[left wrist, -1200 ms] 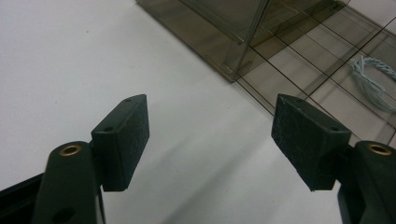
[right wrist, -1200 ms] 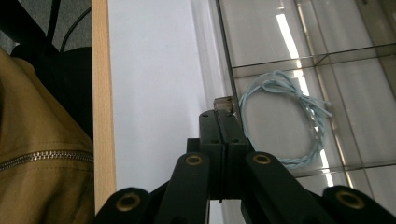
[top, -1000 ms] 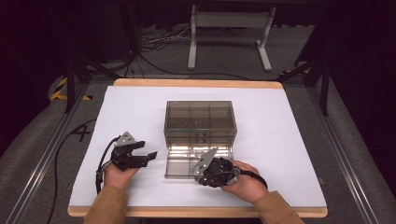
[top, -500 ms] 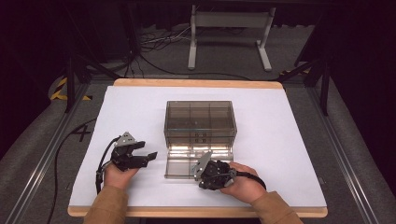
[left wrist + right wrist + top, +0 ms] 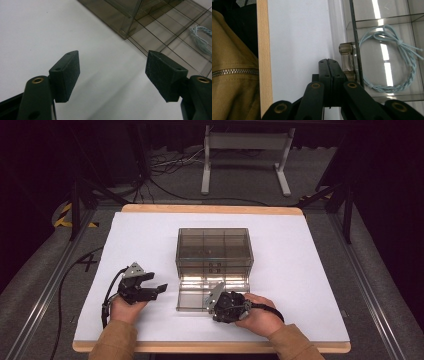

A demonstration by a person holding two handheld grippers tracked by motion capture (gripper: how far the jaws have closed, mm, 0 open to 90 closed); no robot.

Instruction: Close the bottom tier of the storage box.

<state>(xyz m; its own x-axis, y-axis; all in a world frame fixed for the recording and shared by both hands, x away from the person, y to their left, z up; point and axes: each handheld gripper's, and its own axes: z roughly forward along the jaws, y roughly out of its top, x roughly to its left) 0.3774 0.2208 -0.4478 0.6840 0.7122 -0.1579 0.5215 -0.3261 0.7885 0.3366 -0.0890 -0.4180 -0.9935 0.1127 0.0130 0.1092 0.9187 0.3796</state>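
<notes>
1. A smoky clear plastic organiser box [image 5: 214,249] sits at the middle of the white table [image 5: 300,270], its lid [image 5: 200,295] folded open and flat toward the person.
2. One compartment holds a coiled pale blue cord [image 5: 387,62], tied in a bow.
3. The right gripper [image 5: 329,65] lies at the lid's front edge, jaws pressed together with nothing between them, just beside the clear latch [image 5: 347,58].
4. The left gripper [image 5: 112,75] hovers over bare table left of the box, jaws spread wide, empty.
</notes>
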